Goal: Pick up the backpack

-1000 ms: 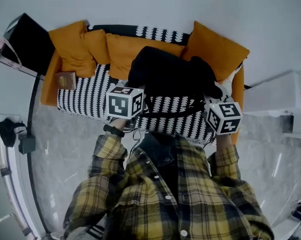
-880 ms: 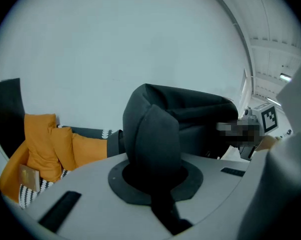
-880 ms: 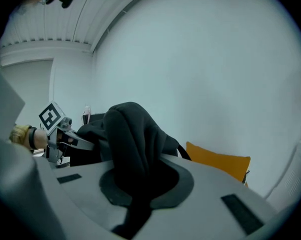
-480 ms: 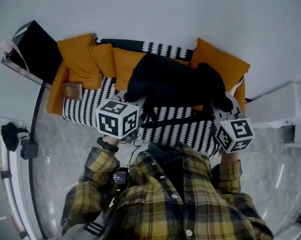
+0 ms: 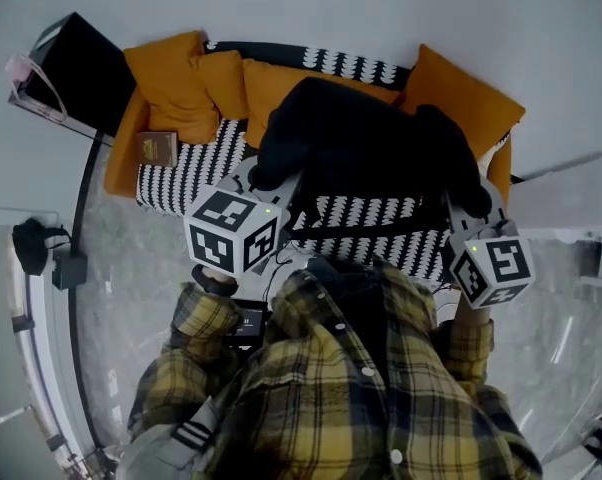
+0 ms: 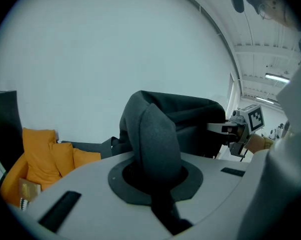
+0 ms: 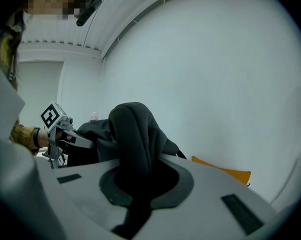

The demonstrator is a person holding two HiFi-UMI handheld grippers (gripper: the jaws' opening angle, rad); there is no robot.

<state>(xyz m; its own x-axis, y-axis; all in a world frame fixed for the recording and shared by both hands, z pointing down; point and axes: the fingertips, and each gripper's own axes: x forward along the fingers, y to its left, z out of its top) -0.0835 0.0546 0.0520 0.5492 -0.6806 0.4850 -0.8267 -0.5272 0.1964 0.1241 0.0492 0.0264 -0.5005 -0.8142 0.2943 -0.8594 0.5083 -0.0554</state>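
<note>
The black backpack (image 5: 366, 153) hangs over the striped sofa (image 5: 181, 173), held up at both sides. My left gripper (image 5: 269, 186) is shut on a fold of the backpack's dark fabric (image 6: 153, 134) at its left side. At the bag's right side, my right gripper (image 5: 463, 196) is shut on another fold of that fabric (image 7: 134, 139). In the left gripper view the fabric bulges up out of the left gripper (image 6: 155, 176), with the right gripper (image 6: 240, 126) beyond. The right gripper view shows the same at the right gripper (image 7: 140, 181), and the left gripper (image 7: 60, 130) far left.
Orange cushions (image 5: 196, 83) line the sofa's back, one more (image 5: 461, 98) at its right end. A brown book (image 5: 159, 148) lies on the seat at the left. A black box (image 5: 76, 73) stands left of the sofa, a white unit (image 5: 571, 193) right. Cables (image 5: 41, 253) lie on the floor.
Both grippers have risen with the backpack, which has come up off the sofa seat. The marker cubes now sit nearer the person and look larger.
</note>
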